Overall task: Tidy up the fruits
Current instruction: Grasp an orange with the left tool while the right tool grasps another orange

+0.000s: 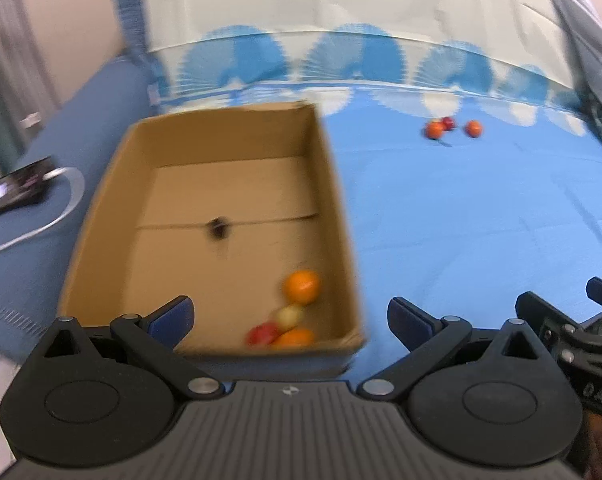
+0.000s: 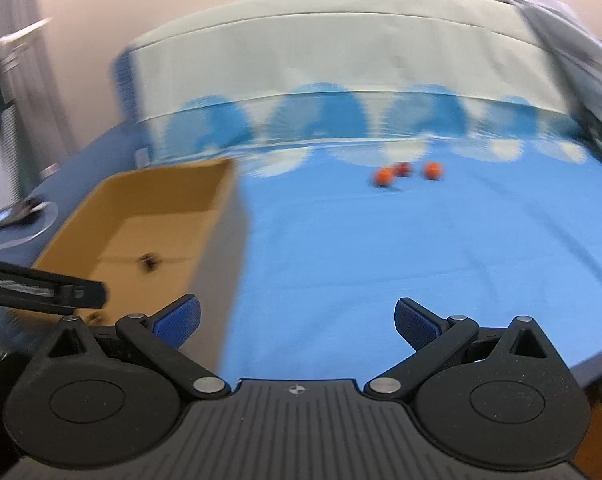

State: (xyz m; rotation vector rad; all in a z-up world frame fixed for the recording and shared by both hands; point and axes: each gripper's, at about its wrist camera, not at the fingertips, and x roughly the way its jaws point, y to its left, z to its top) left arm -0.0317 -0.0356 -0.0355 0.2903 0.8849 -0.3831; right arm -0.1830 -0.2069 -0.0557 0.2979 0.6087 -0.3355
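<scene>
An open cardboard box sits on the blue cloth at the left. In its near right corner lie an orange, a pale yellow fruit, a red fruit and a second orange. Three small fruits lie far right on the cloth: two orange ones and a dark red one. They also show in the right wrist view. My left gripper is open and empty above the box's near edge. My right gripper is open and empty, right of the box.
A blue-and-white patterned cloth covers the table, with a pale folded cover at the back. A dark device with a silver ring lies left of the box. The right gripper's body shows at the left wrist view's right edge.
</scene>
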